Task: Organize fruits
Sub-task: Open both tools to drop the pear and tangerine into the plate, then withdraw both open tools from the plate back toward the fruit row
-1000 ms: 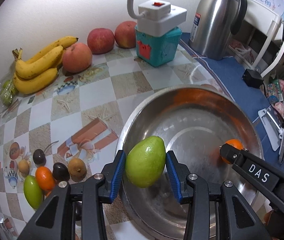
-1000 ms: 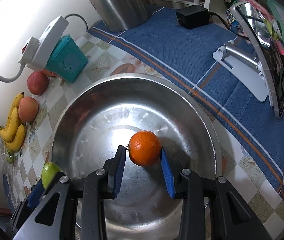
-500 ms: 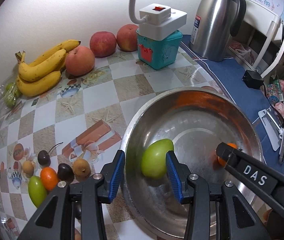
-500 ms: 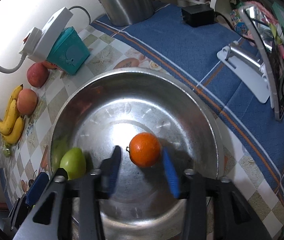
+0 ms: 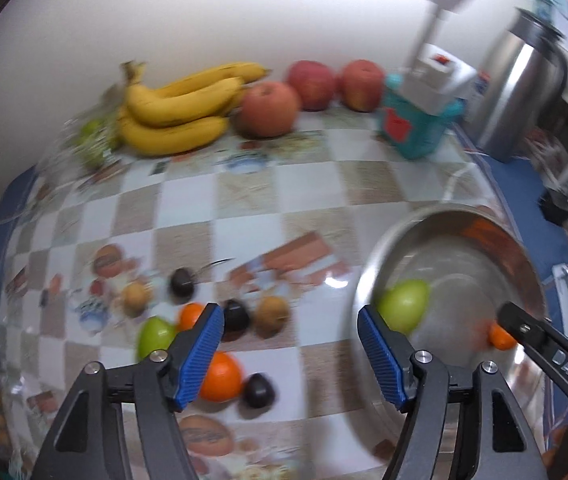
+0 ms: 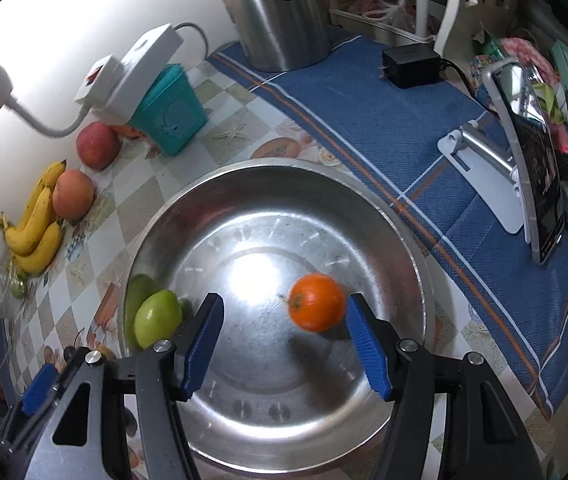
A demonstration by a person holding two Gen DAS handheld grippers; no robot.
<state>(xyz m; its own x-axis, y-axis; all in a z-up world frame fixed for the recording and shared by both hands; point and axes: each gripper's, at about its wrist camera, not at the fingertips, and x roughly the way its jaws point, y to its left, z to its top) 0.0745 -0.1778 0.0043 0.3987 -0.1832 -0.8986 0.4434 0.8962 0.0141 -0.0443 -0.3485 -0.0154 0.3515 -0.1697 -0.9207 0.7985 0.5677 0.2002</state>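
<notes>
Your left claw (image 5: pixel 290 354) and right claw (image 6: pixel 284 344) are both opening, pinching nothing; the orange (image 6: pixel 316 302) lies loose in the bowl (image 6: pixel 412 248), while motion blur smears the small worktop fruits.

Bowl (image 6: pixel 384 216): bare silver steel. Inside it: one green fruit (image 6: pixel 158 318), one orange fruit (image 6: pixel 316 307). Counter (image 5: pixel 244 192): beige-and-white checker with printed pictures. Cloth (image 6: pixel 424 128): blue, orange and white stripes. Bananas (image 5: pixel 180 108): yellow. Box (image 6: pixel 172 114): teal.

Left view motion-blurred, right view sharp; glare in steel bowl (image 6: pixel 396 216), white wall blown out, fisheye-dark corners
</notes>
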